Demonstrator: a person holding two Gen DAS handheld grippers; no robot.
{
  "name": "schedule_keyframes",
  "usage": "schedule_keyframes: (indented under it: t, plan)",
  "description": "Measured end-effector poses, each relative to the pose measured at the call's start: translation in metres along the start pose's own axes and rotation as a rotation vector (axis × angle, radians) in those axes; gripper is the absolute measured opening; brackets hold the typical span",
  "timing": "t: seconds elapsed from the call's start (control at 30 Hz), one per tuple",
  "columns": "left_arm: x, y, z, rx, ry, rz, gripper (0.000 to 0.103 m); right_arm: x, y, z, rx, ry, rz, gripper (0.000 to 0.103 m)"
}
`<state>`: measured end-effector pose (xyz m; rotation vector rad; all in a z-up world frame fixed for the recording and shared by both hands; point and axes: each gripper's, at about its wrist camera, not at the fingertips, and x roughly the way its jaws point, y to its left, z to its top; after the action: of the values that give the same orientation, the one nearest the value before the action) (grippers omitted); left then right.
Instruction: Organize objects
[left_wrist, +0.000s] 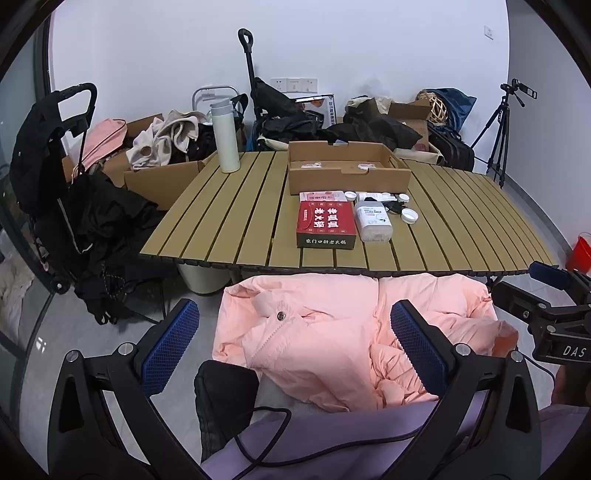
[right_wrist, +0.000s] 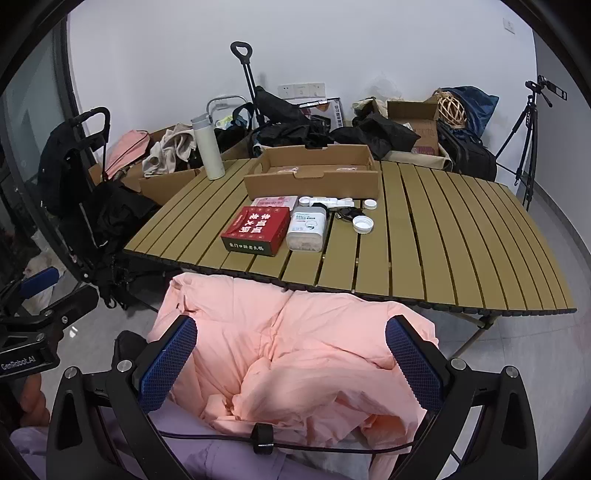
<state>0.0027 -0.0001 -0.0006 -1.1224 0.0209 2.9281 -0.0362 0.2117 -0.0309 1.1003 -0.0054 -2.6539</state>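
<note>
A slatted olive table (left_wrist: 229, 221) (right_wrist: 461, 236) holds a red box (left_wrist: 325, 224) (right_wrist: 256, 230), a white plastic jar (left_wrist: 372, 221) (right_wrist: 306, 229) lying beside it, a pink packet (left_wrist: 323, 195) (right_wrist: 275, 201), white lids (left_wrist: 409, 216) (right_wrist: 362, 224), a small dark item, a white flask (left_wrist: 226, 136) (right_wrist: 207, 146) and an open cardboard tray (left_wrist: 347, 166) (right_wrist: 314, 173). My left gripper (left_wrist: 293, 345) and right gripper (right_wrist: 291, 363) are both open and empty, held well short of the table above a pink puffy jacket (left_wrist: 332, 332) (right_wrist: 295, 354).
Behind the table lie cardboard boxes, piled clothes and bags (left_wrist: 166, 140), and a folded cart handle (left_wrist: 247, 55). A black stroller (left_wrist: 62, 166) stands left. A tripod (left_wrist: 498, 129) (right_wrist: 528, 129) stands at the right wall, a red bucket (left_wrist: 580, 251) near it.
</note>
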Motion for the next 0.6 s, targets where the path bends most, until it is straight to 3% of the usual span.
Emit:
schedule_keyframes:
  t: [0.6]
  plan:
    - [0.0011,0.001,-0.0022,-0.002,0.005,0.003,0.103,-0.0013,-0.0023,0.0018,0.012,0.0,-0.002,0.103]
